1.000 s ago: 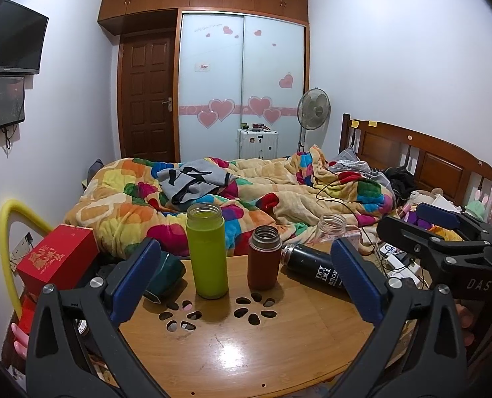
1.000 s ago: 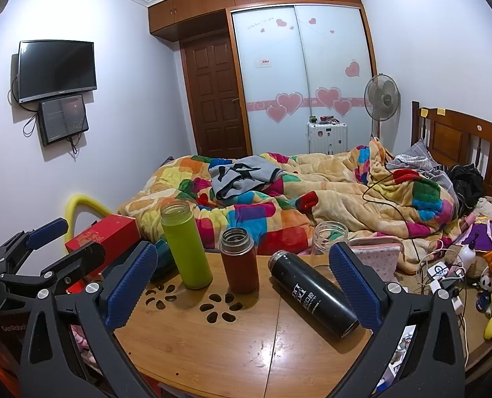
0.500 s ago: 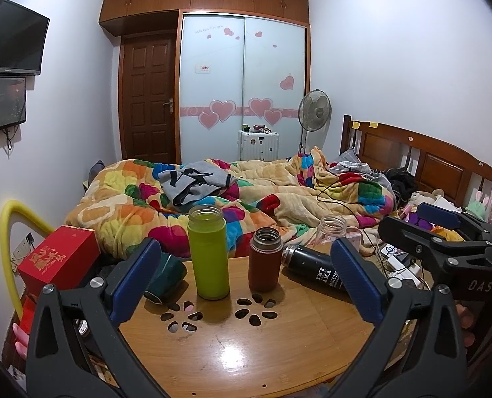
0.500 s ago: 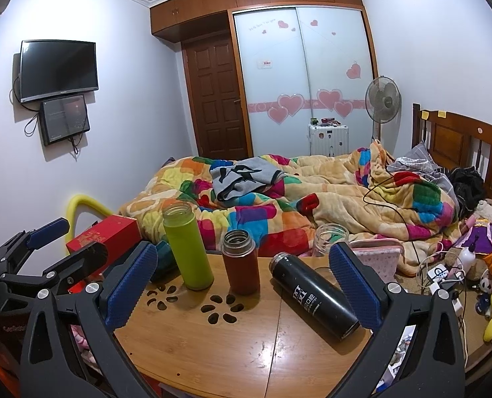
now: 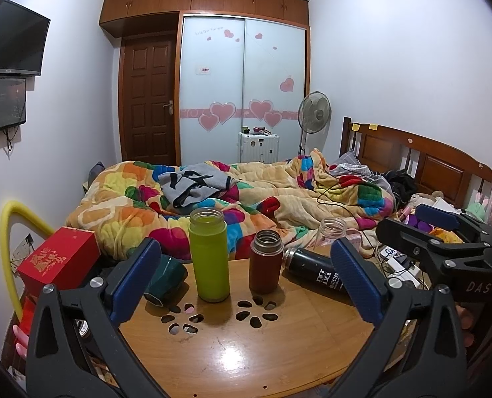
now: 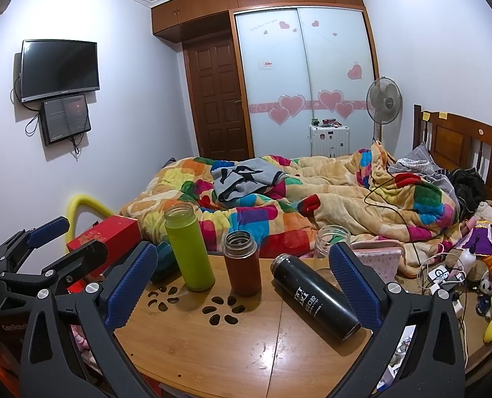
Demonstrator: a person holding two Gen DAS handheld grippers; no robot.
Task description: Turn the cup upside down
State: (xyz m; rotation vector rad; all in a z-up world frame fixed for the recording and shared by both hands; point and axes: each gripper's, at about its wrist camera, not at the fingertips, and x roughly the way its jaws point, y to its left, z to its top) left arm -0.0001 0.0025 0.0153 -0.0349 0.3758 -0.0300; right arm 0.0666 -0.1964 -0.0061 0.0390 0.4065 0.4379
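A green flask (image 5: 209, 253) (image 6: 189, 247) and a brown flask (image 5: 265, 262) (image 6: 242, 263) stand upright and lidless on the round wooden table (image 5: 246, 358) (image 6: 212, 345). A black flask (image 5: 315, 270) (image 6: 315, 297) lies on its side to their right. A dark green cup (image 5: 164, 278) (image 6: 163, 262) lies tipped at the table's left edge. A clear glass jar (image 5: 330, 232) (image 6: 332, 240) stands behind. My left gripper (image 5: 246, 282) is open and empty above the table's near side. My right gripper (image 6: 242, 285) is open and empty, with the black flask by its right finger.
A red box (image 5: 58, 260) and a yellow tube (image 5: 10, 232) sit left of the table. A bed with a colourful blanket (image 5: 246, 199) lies behind it. Cables and toys (image 6: 461, 265) clutter the right side.
Both grippers have drifted very slightly; the view has barely shifted. Nothing on the table has moved.
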